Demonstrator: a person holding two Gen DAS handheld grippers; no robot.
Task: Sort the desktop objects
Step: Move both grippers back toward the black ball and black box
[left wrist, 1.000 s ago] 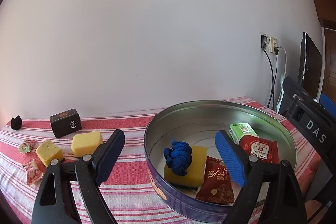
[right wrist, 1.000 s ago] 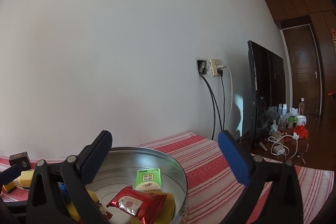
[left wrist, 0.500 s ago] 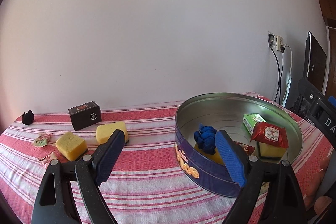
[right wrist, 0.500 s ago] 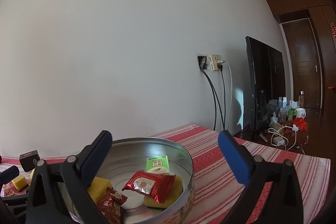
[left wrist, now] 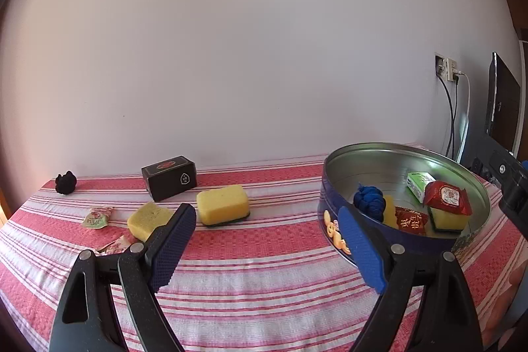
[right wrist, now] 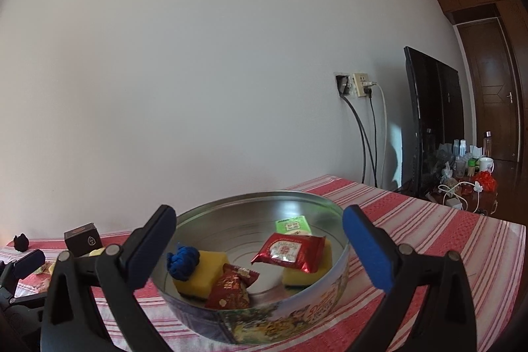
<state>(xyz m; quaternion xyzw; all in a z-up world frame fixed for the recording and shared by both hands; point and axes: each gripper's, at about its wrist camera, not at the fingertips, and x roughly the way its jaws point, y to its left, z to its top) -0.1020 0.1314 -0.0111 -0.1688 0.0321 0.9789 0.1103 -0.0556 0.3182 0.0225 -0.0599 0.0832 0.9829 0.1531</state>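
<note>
a: where the striped red-and-white cloth [left wrist: 264, 259] runs back to the plain pale wall [left wrist: 250, 48], what lies ahead of the left gripper [left wrist: 264, 248]?

b: its blue-padded jaws stand spread with only cloth between them. just past its left finger sit two yellow sponges [left wrist: 222, 204], a black box [left wrist: 169, 177] beyond them by the wall, candy wrappers [left wrist: 97, 216] further left, and a small black figure [left wrist: 66, 182] at the far left corner. right of its right finger stands the round tin [left wrist: 333, 187].

a: and the room past the table?

b: from the right gripper [right wrist: 259, 248], also spread wide and holding nothing, a wall socket [right wrist: 354, 84] with cables hangs ahead to the right, then a dark tv screen [right wrist: 432, 121], a cluttered low stand and a brown door [right wrist: 491, 81].

a: what's in the tin?

b: it sits directly ahead between the right gripper's fingers. inside: a blue knotted rope [right wrist: 183, 261] on a yellow sponge [right wrist: 206, 272], a dark red snack packet [right wrist: 231, 287] nearest the tool, a bright red packet [right wrist: 290, 251] atop another sponge, and a green pack [right wrist: 292, 225] at the back.
</note>
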